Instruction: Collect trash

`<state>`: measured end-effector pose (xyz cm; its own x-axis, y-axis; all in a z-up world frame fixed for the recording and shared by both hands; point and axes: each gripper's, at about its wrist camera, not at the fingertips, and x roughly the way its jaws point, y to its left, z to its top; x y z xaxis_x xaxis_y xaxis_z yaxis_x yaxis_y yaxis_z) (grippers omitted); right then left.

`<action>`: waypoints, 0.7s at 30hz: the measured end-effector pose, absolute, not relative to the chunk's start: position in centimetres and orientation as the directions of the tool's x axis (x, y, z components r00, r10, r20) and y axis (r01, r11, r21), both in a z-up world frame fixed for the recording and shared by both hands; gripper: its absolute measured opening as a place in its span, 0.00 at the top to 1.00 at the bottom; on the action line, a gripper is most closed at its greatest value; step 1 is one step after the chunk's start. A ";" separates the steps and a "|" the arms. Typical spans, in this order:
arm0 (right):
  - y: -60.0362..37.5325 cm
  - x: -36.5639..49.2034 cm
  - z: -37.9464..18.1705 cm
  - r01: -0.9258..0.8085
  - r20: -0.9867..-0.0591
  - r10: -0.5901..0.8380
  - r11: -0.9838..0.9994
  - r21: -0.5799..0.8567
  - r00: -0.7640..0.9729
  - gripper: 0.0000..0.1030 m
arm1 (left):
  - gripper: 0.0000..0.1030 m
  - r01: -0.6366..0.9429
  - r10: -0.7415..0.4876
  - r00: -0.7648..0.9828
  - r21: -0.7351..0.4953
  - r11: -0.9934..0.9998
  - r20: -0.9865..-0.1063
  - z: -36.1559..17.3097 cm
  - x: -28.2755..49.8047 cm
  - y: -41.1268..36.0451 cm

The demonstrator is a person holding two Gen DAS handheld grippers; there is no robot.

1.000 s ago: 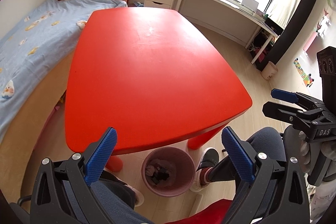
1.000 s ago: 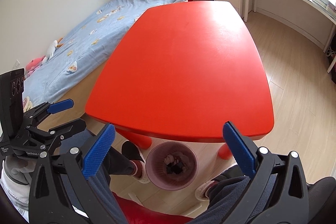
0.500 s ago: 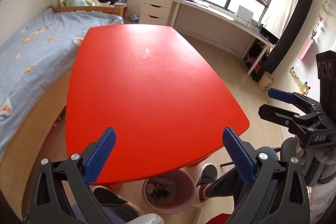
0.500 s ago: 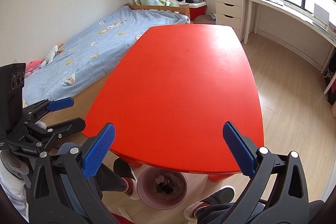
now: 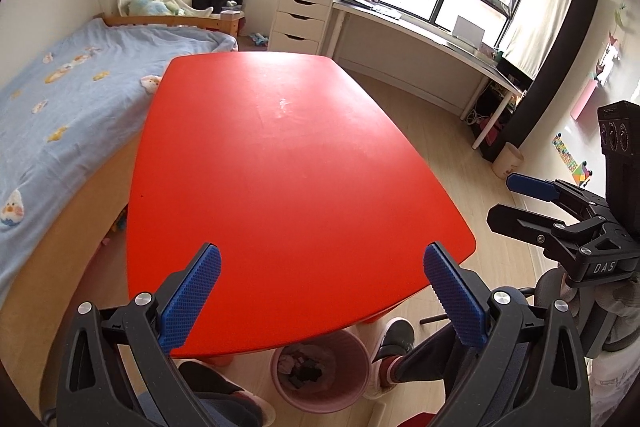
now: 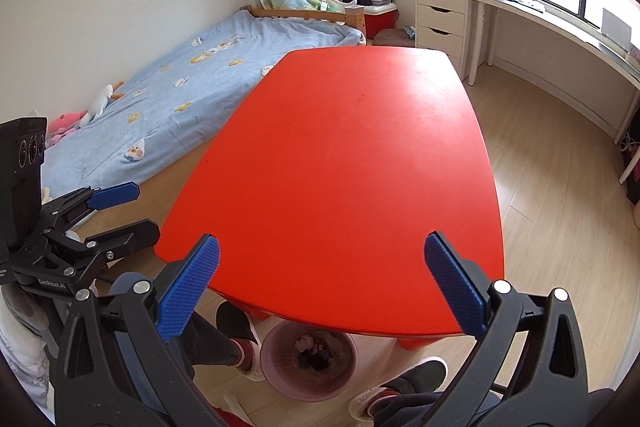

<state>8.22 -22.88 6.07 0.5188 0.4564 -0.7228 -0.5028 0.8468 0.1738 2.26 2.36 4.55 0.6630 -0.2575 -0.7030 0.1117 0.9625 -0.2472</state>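
- Under the near edge of the red table [image 5: 296, 183], a pink bin [image 5: 320, 371] stands on the floor with the trash [image 5: 300, 367] inside.
- Above that edge, the left gripper [image 5: 320, 291] hangs spread wide, grasping nothing.
- Beside it, the right gripper [image 6: 320, 287] is likewise released, fingers apart.

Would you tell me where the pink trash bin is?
In both wrist views the pink trash bin stands on the floor under the red table's near edge.
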 end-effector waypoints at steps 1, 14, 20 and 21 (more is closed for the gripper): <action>-22.8 8.3 6.1 -0.503 -0.723 0.457 0.846 0.174 0.518 0.03 | 0.06 0.114 -0.259 0.663 -0.247 0.962 -0.702 4.6 2.3 2.3; -22.6 8.3 6.1 -0.504 -0.726 0.454 0.847 0.171 0.517 0.03 | 0.06 0.125 -0.276 0.655 -0.259 0.958 -0.704 4.6 2.3 2.0; -22.7 8.2 6.0 -0.503 -0.727 0.453 0.847 0.171 0.516 0.03 | 0.06 0.127 -0.280 0.653 -0.263 0.956 -0.703 4.6 2.4 2.0; -22.8 8.2 6.0 -0.503 -0.728 0.453 0.847 0.171 0.515 0.03 | 0.06 0.127 -0.280 0.653 -0.262 0.957 -0.704 4.6 2.3 2.0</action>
